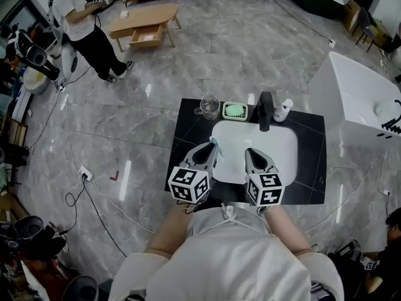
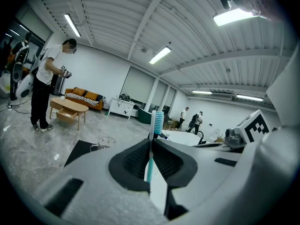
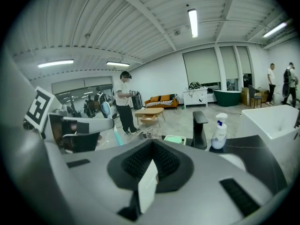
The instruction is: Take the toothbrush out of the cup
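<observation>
My left gripper (image 1: 212, 149) is clenched on the toothbrush (image 2: 157, 120). Its pads press on the teal handle, and the bristle head stands upright above the tips. The toothbrush is clear of the cup (image 1: 210, 106), a glass one standing at the back left of the black counter (image 1: 187, 133). I hold the toothbrush over the left edge of the white sink (image 1: 279, 158). My right gripper (image 1: 252, 154) hangs just beside it over the sink, jaws pressed together with nothing between them. Behind the sink stand 1 green soap dish (image 1: 235, 110), the tap (image 1: 265, 110) and a bottle (image 1: 283, 110).
</observation>
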The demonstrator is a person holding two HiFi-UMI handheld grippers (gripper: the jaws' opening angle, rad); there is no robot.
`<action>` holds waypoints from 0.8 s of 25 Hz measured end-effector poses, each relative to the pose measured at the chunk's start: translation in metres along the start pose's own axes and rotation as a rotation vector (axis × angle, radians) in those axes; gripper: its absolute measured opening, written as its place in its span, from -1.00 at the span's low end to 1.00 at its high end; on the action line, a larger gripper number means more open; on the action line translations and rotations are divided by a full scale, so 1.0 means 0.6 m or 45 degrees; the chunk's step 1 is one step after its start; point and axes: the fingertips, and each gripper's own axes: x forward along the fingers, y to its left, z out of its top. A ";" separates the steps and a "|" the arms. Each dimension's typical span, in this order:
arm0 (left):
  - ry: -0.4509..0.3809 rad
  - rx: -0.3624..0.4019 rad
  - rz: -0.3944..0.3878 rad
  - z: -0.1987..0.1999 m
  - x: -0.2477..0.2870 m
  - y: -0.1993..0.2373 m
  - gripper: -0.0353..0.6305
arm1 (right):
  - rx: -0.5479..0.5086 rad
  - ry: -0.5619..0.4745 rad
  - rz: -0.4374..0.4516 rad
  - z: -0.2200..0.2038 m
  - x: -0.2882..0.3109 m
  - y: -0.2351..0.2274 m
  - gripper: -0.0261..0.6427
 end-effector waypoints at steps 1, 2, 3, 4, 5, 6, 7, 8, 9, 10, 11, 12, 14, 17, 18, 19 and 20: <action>-0.001 0.003 -0.001 0.001 0.000 -0.001 -0.79 | -0.006 -0.005 0.002 0.002 -0.001 0.002 -0.84; -0.002 0.006 -0.003 0.003 0.000 -0.001 -0.79 | -0.013 -0.010 0.003 0.004 -0.002 0.003 -0.84; -0.004 0.008 -0.006 0.005 0.000 -0.002 -0.79 | -0.021 -0.015 0.004 0.008 -0.002 0.004 -0.84; -0.006 0.011 -0.008 0.007 0.001 -0.002 -0.79 | -0.027 -0.021 0.005 0.011 -0.002 0.006 -0.84; -0.008 0.014 -0.011 0.009 0.002 -0.002 -0.79 | -0.032 -0.027 0.006 0.015 -0.001 0.006 -0.84; -0.010 0.018 -0.014 0.011 0.004 -0.001 -0.79 | -0.036 -0.033 0.007 0.018 -0.001 0.007 -0.84; -0.010 0.021 -0.017 0.012 0.005 -0.002 -0.79 | -0.038 -0.038 0.008 0.020 0.000 0.008 -0.84; -0.009 0.024 -0.021 0.012 0.006 -0.003 -0.79 | -0.037 -0.043 0.009 0.023 -0.001 0.008 -0.84; -0.005 0.025 -0.023 0.010 0.007 -0.004 -0.79 | -0.035 -0.048 0.012 0.025 -0.002 0.009 -0.84; -0.002 0.027 -0.025 0.008 0.008 -0.004 -0.79 | -0.034 -0.053 0.017 0.027 -0.003 0.010 -0.84; 0.001 0.027 -0.026 0.006 0.009 -0.004 -0.79 | -0.035 -0.058 0.021 0.029 -0.003 0.011 -0.84; 0.002 0.028 -0.026 0.006 0.010 -0.004 -0.79 | -0.038 -0.062 0.024 0.032 -0.002 0.012 -0.84; 0.003 0.034 -0.026 0.007 0.012 -0.001 -0.79 | -0.042 -0.069 0.025 0.036 0.000 0.014 -0.84; -0.003 0.060 -0.021 0.015 0.014 0.003 -0.79 | -0.039 -0.072 0.019 0.039 0.003 0.013 -0.84; -0.005 0.071 -0.019 0.018 0.014 0.004 -0.79 | -0.035 -0.071 0.018 0.039 0.004 0.012 -0.84; -0.007 0.081 -0.017 0.021 0.014 0.005 -0.79 | -0.032 -0.069 0.016 0.038 0.006 0.010 -0.84; -0.008 0.087 -0.015 0.022 0.015 0.006 -0.79 | -0.029 -0.068 0.015 0.038 0.007 0.009 -0.84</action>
